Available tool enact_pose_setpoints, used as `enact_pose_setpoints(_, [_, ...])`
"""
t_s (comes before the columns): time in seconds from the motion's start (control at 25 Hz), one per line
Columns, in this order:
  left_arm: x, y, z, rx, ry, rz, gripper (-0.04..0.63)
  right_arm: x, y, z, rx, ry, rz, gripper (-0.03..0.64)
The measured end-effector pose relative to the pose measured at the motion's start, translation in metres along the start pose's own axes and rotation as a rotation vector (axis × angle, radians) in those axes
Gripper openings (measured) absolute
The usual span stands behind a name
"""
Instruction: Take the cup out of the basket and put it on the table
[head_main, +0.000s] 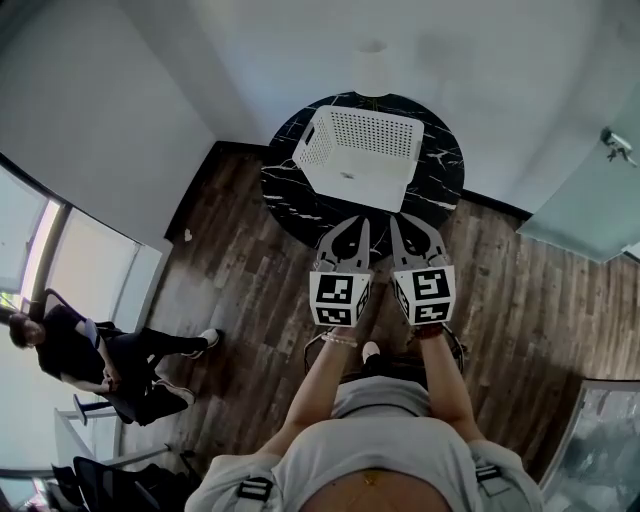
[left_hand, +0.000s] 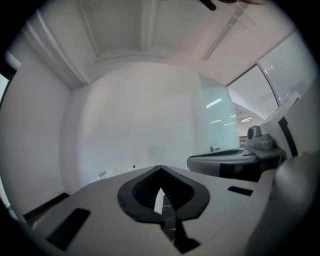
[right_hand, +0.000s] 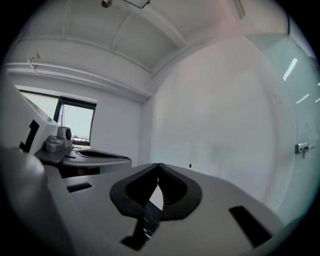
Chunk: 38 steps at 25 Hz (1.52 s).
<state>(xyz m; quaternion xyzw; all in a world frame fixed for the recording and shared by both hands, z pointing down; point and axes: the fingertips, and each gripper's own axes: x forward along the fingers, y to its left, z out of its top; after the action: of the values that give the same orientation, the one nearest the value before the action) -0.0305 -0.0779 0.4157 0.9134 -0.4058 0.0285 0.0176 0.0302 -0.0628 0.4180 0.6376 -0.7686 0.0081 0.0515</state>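
Head view: a round black marble table (head_main: 445, 165) stands at the far side of a wooden floor (head_main: 250, 260). A white basket (head_main: 360, 150) with perforated walls sits on it, long side running left to right and slightly skewed. The cup (head_main: 372, 68), white and small in this view, stands outside the basket at the table's far edge, just beyond the basket's far wall. It is upright, its long axis vertical; which end is the mouth cannot be made out. The left gripper (head_main: 363, 222) and the right gripper (head_main: 396, 222) are held side by side over the table's near edge, pointing toward the basket, well apart from the cup. A person (head_main: 70, 350) sits on a chair at the near left.

Left gripper view: the fingers (left_hand: 145, 187) are clenched, tips touching, with nothing held. A sliver of marble and white shows through the gap behind the tips.

Right gripper view: the fingers (right_hand: 175, 190) are likewise pressed together at the tips and empty, aimed at a white wall (right_hand: 220, 125).
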Motion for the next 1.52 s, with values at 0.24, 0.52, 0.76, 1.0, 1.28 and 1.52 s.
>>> enact_pose_setpoints(0.24, [0.001,0.01,-0.009,-0.008,0.015,-0.025,0.005,0.007,0.006,-0.005,-0.007,0.027,-0.025,0.009])
enact_pose_setpoints(0.52, [0.005,0.029,-0.009,-0.022,0.007,0.005,0.005,0.026,0.013,-0.003,-0.022,0.031,-0.008,0.009])
enact_pose_setpoints(0.76, [0.024,0.047,-0.01,-0.014,0.008,0.044,0.005,0.056,0.009,-0.001,-0.025,0.031,0.039,0.009])
enact_pose_setpoints(1.0, [0.054,0.069,-0.005,0.0,0.016,0.087,0.005,0.093,0.0,0.003,-0.028,0.024,0.087,0.009])
enact_pose_setpoints(1.28, [0.091,0.089,-0.002,0.012,0.028,0.137,0.005,0.137,-0.021,0.005,-0.023,0.033,0.137,0.009])
enact_pose_setpoints(1.52, [0.115,0.101,0.001,0.02,0.037,0.187,0.005,0.165,-0.034,0.003,-0.014,0.034,0.187,0.009])
